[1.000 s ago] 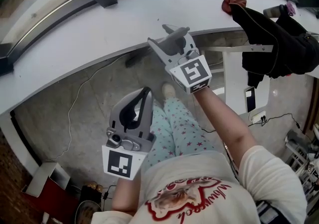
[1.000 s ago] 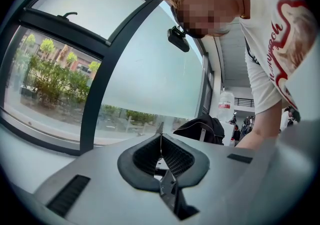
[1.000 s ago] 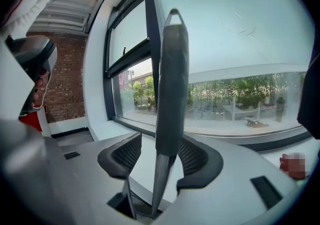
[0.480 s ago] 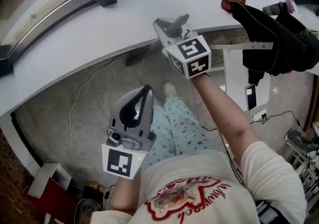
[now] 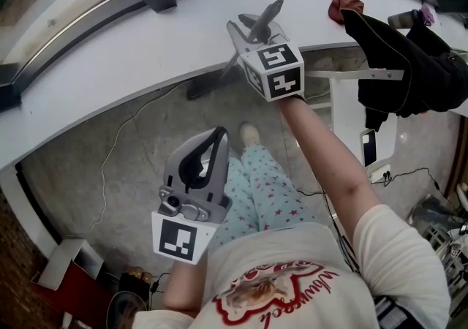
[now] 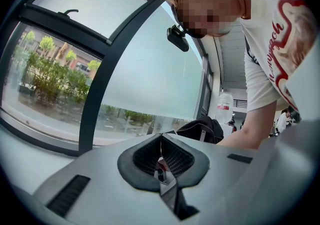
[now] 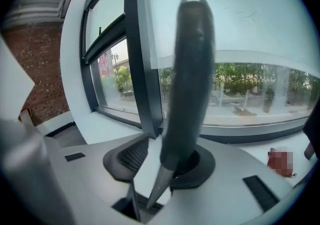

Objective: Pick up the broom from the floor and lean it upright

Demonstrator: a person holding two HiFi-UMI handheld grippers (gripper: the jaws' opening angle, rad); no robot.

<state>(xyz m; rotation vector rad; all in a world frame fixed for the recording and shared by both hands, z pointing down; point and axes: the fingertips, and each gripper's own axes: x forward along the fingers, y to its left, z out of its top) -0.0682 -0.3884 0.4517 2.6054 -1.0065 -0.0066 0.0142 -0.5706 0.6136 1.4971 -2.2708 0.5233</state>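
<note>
Right gripper view alone shows a gap: broom handle (image 7: 189, 69) between right tongs (image 7: 160, 161), slightly apart, just opening; left tongs (image 6: 161, 158) together, empty.

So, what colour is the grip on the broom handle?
The grip is dark grey, above a silver shaft; clearest in the right gripper view.

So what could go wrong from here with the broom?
1. The right tool has just been opening. In the right gripper view the handle stands between its jaws with a gap at one pad, so the broom may tip sideways along the sill if it isn't settled.
2. Its head sits on smooth floor and might slide out.
</note>
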